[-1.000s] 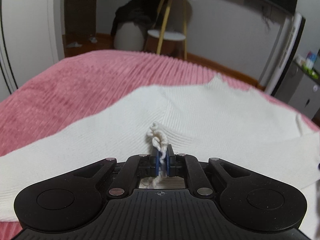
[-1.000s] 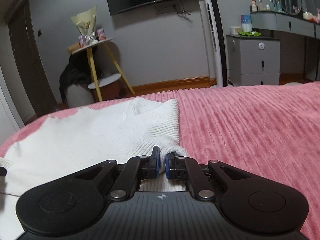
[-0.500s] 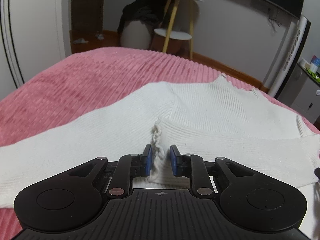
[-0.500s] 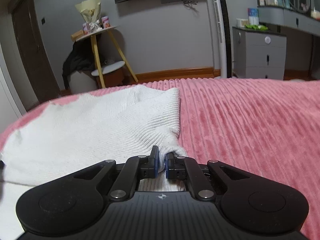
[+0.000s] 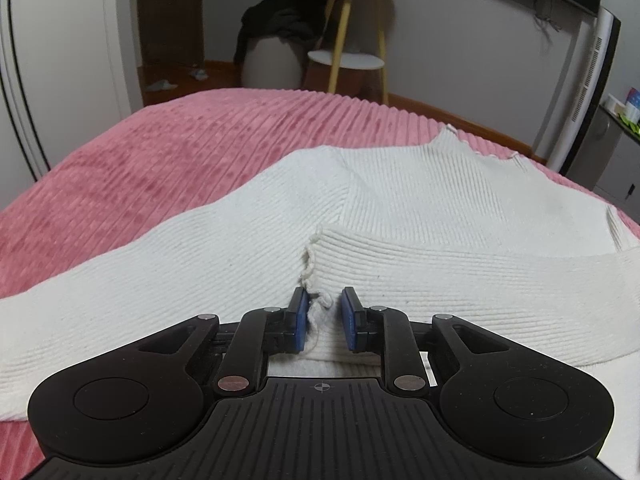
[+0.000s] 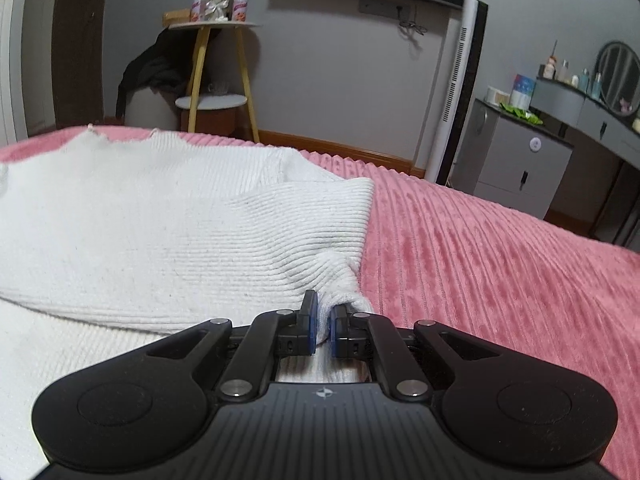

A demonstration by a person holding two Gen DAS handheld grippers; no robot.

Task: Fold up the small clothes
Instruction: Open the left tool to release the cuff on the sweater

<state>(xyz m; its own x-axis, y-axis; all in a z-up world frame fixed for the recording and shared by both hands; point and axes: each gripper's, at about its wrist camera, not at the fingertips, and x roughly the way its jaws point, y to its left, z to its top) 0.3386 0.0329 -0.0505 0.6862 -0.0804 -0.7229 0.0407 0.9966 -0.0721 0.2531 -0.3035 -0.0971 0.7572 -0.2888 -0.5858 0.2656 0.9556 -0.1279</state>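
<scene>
A white ribbed knit sweater [image 5: 400,200] lies spread on the pink bedspread [image 5: 160,152]. One sleeve is folded across its body, and the frilly cuff [image 5: 314,264] ends right in front of my left gripper [image 5: 324,306]. That gripper stands open, low over the fabric, and a loose bit of cuff edge lies between its blue pads without being pinched. In the right wrist view the sweater [image 6: 160,220] fills the left half. My right gripper [image 6: 324,314] is shut on the bunched fold of the sleeve at the sweater's right edge.
Pink bedspread [image 6: 500,264] stretches to the right of the sweater. Beyond the bed stand a round side table with yellow legs [image 5: 346,60], dark clothes on a pale stool [image 5: 276,28], a white tower fan [image 6: 456,92] and a grey dresser [image 6: 520,160].
My left gripper's jaws have parted and let go of the cuff, which now lies flat on the sweater. The right gripper has rolled and shifted slightly, still gripping the fold.
</scene>
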